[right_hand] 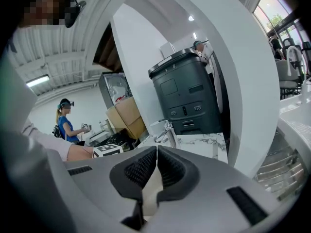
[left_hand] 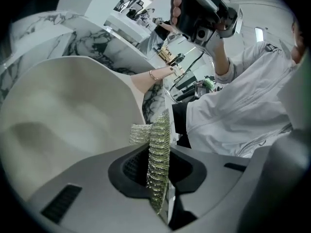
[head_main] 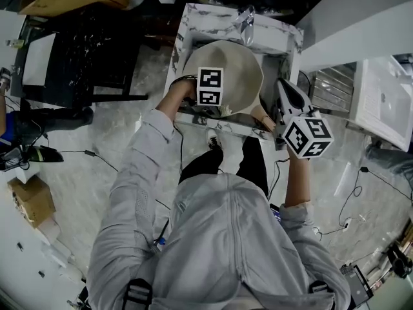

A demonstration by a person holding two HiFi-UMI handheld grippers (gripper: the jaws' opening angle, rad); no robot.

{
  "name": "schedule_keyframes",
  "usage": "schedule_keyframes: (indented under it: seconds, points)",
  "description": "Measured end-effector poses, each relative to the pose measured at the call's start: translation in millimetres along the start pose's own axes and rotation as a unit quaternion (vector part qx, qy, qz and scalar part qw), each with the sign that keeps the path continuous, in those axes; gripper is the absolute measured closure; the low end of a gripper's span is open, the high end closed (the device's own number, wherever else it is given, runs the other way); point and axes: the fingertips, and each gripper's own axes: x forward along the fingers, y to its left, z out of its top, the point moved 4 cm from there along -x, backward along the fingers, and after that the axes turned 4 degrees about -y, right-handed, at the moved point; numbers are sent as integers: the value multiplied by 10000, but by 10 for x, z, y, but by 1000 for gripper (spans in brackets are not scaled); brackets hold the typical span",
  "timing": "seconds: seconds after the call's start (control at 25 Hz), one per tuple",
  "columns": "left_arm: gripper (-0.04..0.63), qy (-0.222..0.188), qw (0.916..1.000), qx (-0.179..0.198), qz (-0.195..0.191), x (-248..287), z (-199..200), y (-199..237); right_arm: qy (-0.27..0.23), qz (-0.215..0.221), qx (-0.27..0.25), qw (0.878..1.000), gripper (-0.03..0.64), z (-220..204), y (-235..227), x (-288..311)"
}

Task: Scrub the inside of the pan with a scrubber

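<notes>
While clamped on the scrubber [left_hand: 158,130], left claw [left_hand: 159,152]; right claw [right_hand: 156,155] clamped on pan handle [right_hand: 150,194].

Marble-veined bench [head_main: 191,19], narrow, with a basin sunk in its middle. A faucet [head_main: 247,18] stands on the far rim. The pan [head_main: 237,66] fills nearly the whole basin, and I can't tell whether it rests on the bottom. Below, a pale floor [head_main: 129,121], a cable [head_main: 97,155] trailing across it, and a cardboard box [head_main: 32,199] off to the left.
</notes>
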Motion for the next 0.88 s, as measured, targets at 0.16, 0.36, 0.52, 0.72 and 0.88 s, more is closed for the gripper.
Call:
schedule_keyframes:
  seconds: [0.16,0.36,0.52,0.72,0.88]
  points:
    - [525,241,9994,-156,-173,-7,-18,27,194,228,-142,9995,581,2,-117,31]
    - [525,531,9969,-545,-203,18,-17,113,427,602,-291,9969,581,2,-349,110]
    - [525,772,9934,-815,-252,38,-55,145,527,751,-289,9954,581,-15,-495,163]
    - [525,1367,9860,-869,-397,-1,-232,147,549,706,-365,9953,581,-42,-500,189]
    - [525,1631,9828,-699,-520,-60,-327,160,491,461,-380,9970,581,-25,-457,227]
